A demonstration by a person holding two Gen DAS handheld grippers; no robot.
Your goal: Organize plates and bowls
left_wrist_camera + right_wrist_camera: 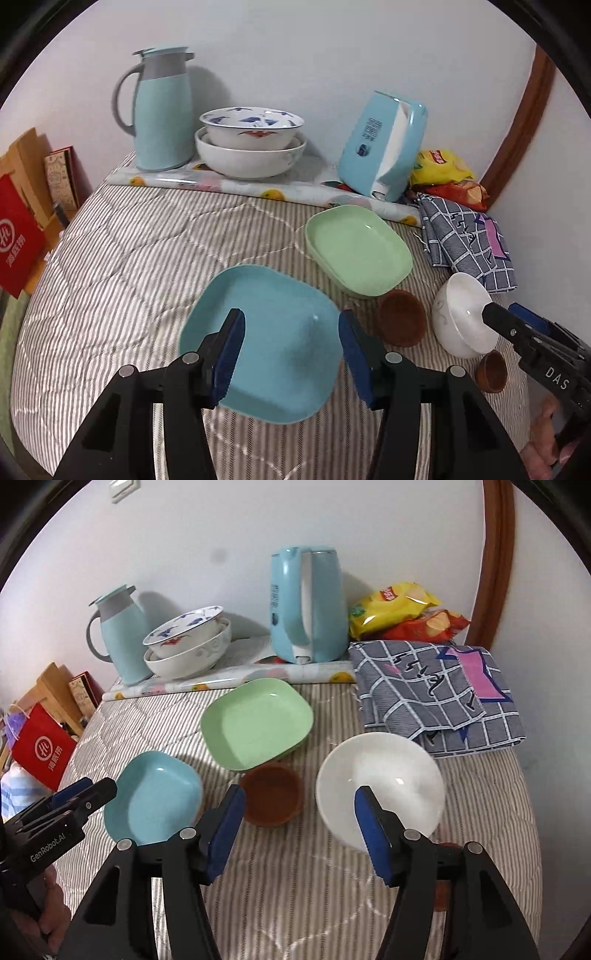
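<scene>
The left hand-held gripper [291, 354] is spread apart, and nothing is pinched between its blue pads. It hangs over the blue square plate [264, 343], which lies flat on the striped bed cover [122, 258]. The pads do not press on the plate, so the plate looks like it is just resting there.

The right hand-held gripper [299, 834] is spread apart too and holds nothing. The white bowl [380, 794] sits on the bed cover just in front of its right pad, and a small brown cup [271, 794] sits between the white bowl and the blue plate. Another small brown cup [491, 371] is just beside the white bowl on the near side.

The green square plate [256, 723] lies farther back, close to the first brown cup. Both square plates have the same shape, so I think they would fit one inside the other.

At the back, by the wall, a flower bowl [251, 127] sits inside a bigger white bowl [251, 158]. Those two are stacked, most likely to save room. A blue jug [159, 110] stands next to them, and a blue kettle [306, 609] stands farther along.

The plates and bowls in front are still spread out, so the tidying looks only partly done.
</scene>
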